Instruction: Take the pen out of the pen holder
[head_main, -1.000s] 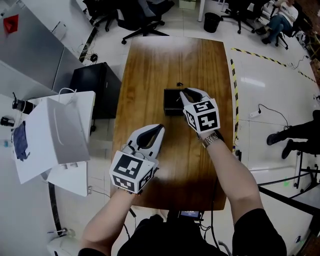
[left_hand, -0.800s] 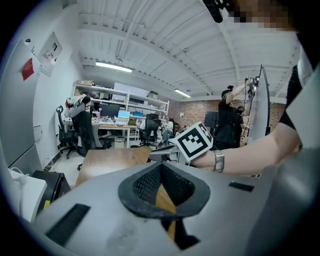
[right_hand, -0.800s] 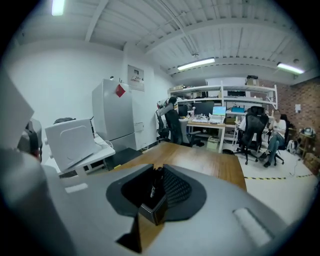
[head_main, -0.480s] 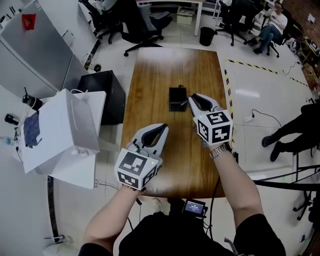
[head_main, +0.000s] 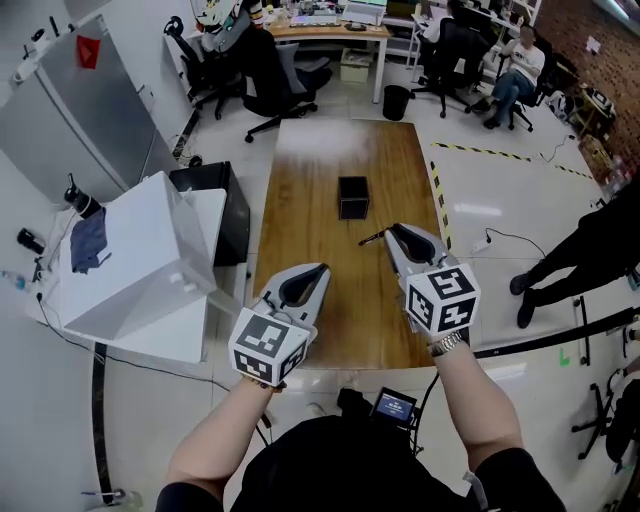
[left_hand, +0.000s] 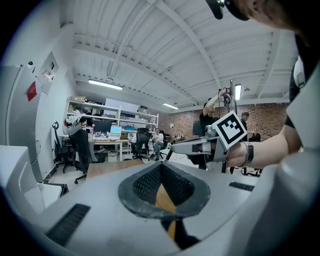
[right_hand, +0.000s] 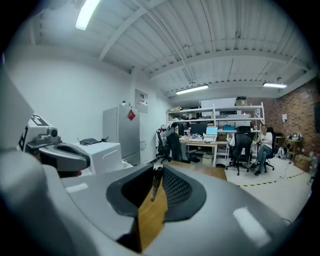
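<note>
The black square pen holder (head_main: 352, 196) stands upright in the middle of the long wooden table (head_main: 300, 215). My right gripper (head_main: 392, 232) is raised well in front of the holder, nearer to me, and is shut on a dark pen (head_main: 372, 238) that sticks out leftward from its tips. In the right gripper view the pen (right_hand: 155, 184) stands pinched between the black pads (right_hand: 176, 189). My left gripper (head_main: 320, 270) hovers over the table's near left part, shut, with nothing in it. The left gripper view shows the right gripper (left_hand: 172, 150) off to its right.
A white box (head_main: 130, 255) sits on a white cabinet to the table's left, with a black cabinet (head_main: 205, 190) beside it. Office chairs (head_main: 280, 85) and a black bin (head_main: 396, 100) stand beyond the far end. A person's legs (head_main: 570, 265) are at the right, near yellow-black floor tape (head_main: 490, 152).
Both grippers have drawn back toward me and risen. The right gripper has carried the pen out of the holder, which now lies farther ahead.
</note>
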